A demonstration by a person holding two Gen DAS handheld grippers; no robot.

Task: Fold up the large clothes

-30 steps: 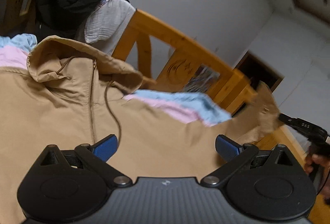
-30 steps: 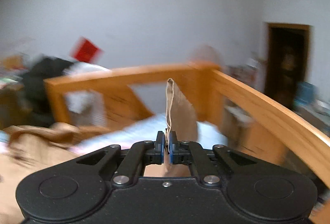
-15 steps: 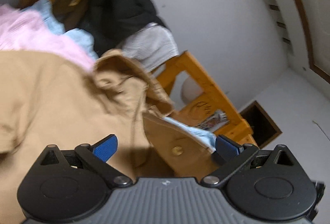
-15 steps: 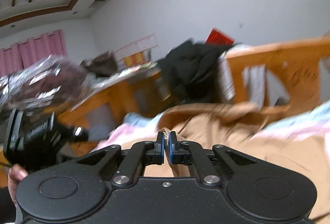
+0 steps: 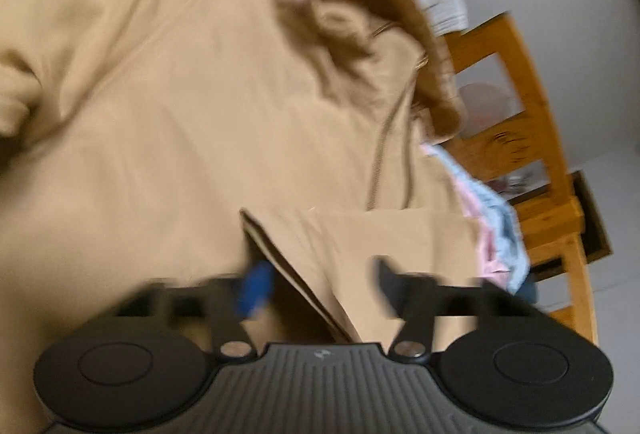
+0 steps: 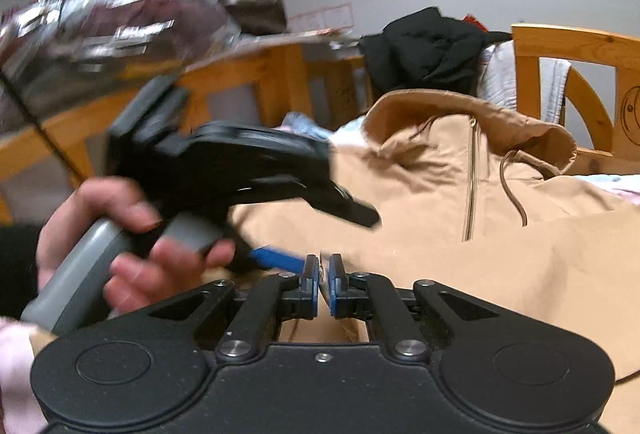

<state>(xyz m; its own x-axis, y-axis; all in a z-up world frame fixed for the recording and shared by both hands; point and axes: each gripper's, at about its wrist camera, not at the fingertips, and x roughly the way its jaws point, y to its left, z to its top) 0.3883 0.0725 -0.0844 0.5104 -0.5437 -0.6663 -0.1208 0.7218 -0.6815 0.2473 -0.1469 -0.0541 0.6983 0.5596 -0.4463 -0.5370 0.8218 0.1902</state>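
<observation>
Tan hooded jacket (image 5: 168, 106) spread flat on the bed, sleeve (image 5: 384, 246) folded across the front

Left gripper (image 5: 316, 282) has its jaws spread wide, hovering right over the folded sleeve edge, holding nothing; it's pretty blurry. The jacket is smooth woven cloth with a gold zipper (image 6: 471, 178) and drawstrings, lying on pink and blue bedding (image 5: 496, 230) inside a wooden bed frame (image 5: 536, 106). Right gripper (image 6: 325, 280) has its blue pads nearly pressed together, pinching a thin edge of the tan cloth.
</observation>
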